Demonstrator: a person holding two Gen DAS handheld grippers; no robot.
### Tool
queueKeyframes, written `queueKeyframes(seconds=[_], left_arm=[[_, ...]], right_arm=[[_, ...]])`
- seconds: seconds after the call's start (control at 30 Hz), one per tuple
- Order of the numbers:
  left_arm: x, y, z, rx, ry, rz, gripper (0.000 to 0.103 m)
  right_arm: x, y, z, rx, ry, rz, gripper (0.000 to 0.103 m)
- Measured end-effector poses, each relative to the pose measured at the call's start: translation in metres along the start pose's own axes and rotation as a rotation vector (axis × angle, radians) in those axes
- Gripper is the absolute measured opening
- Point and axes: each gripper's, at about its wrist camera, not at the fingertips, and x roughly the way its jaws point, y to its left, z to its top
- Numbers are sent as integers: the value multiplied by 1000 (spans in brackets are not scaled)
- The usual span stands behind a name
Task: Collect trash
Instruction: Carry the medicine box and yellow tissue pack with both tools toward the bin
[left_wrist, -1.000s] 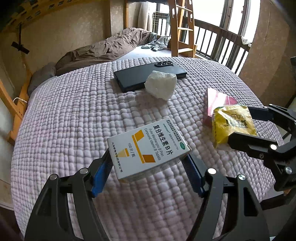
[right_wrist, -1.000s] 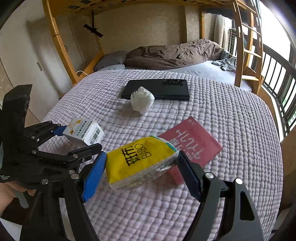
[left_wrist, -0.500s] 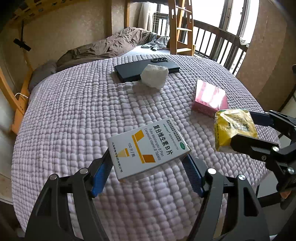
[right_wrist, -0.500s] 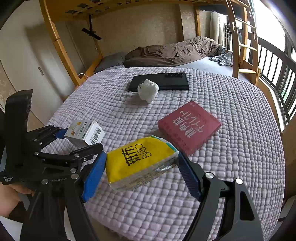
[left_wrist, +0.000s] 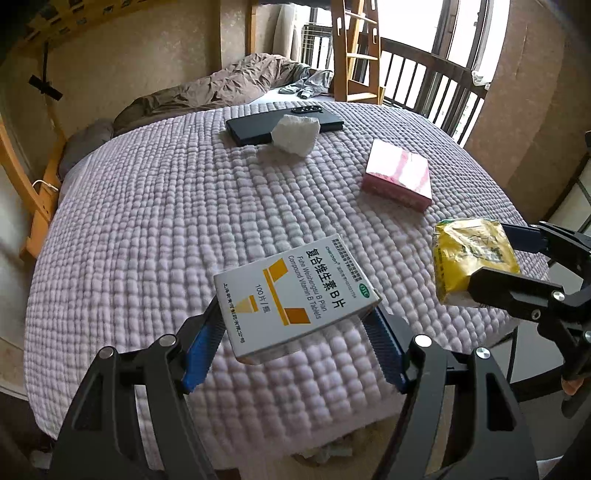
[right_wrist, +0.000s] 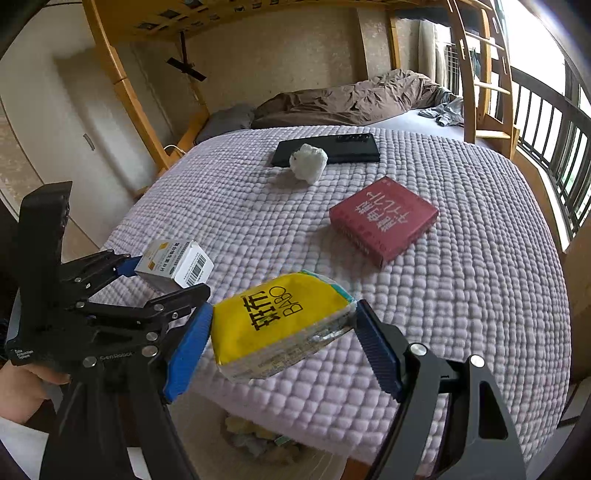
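Observation:
My left gripper (left_wrist: 295, 332) is shut on a white and yellow vitamin B tablet box (left_wrist: 295, 297) and holds it above the near edge of the bed; it also shows in the right wrist view (right_wrist: 175, 264). My right gripper (right_wrist: 280, 332) is shut on a yellow tissue pack (right_wrist: 277, 325), also seen in the left wrist view (left_wrist: 471, 256). A crumpled white tissue ball (left_wrist: 295, 134) lies on the lilac quilt (left_wrist: 166, 206) against a black flat device (left_wrist: 255, 125).
A red book (right_wrist: 384, 219) lies on the quilt right of centre. Below the bed's near edge a bin with crumpled trash (right_wrist: 258, 439) shows on the floor. A brown duvet (right_wrist: 343, 101), wooden bunk frame (right_wrist: 125, 92) and ladder (left_wrist: 356, 55) stand behind.
Both grippers have pulled back toward the near edge of the bed with their items held. The book and tissue ball look farther away; the floor under the bed edge has come into view.

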Motion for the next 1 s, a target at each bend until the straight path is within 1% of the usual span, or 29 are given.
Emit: queueKeyframes(seconds=[0.57,1.0], left_arm=[[-23,-4,-39,-6,24,-11,74],[-32,-13,-60,-6,61,-27,74]], right_arm=[[-22,13,-33,11,18,17,76],[-34,19,-57,18,46,38,76]])
